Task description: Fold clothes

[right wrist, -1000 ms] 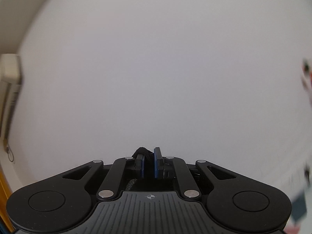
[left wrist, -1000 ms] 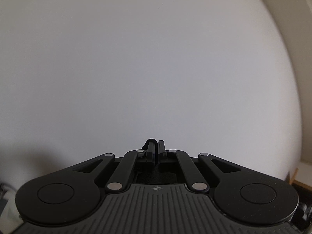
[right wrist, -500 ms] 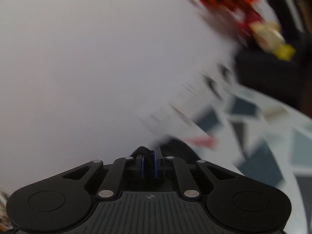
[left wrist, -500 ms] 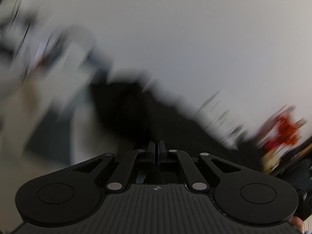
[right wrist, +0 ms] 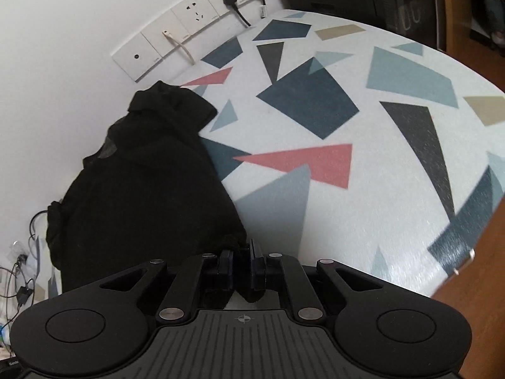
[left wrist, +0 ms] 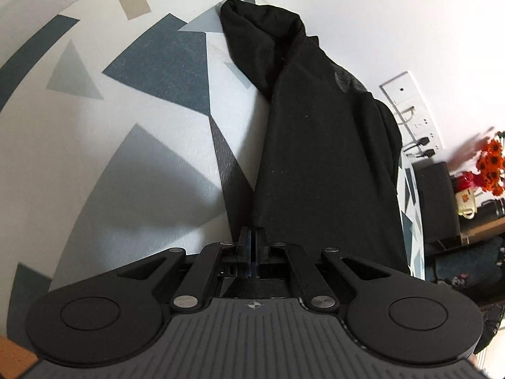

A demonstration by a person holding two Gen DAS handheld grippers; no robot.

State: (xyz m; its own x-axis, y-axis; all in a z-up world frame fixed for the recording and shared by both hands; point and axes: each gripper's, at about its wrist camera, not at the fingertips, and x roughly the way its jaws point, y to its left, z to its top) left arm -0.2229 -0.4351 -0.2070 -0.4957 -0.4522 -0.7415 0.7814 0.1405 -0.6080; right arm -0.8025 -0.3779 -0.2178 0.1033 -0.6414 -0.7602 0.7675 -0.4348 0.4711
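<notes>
Left wrist view: the left gripper (left wrist: 252, 237) has its fingers pressed together on the near edge of a black garment (left wrist: 315, 145), which stretches away to a bunched far end against the white wall (left wrist: 394, 15) — lying on the patterned tablecloth (left wrist: 126, 110).

Right wrist view: the right gripper (right wrist: 242, 254) pinches black cloth between narrowly set fingers. The garment (right wrist: 142, 183) heaps to the left, near the wall sockets (right wrist: 189, 22) — tablecloth (right wrist: 347, 126) spreads right.
</notes>
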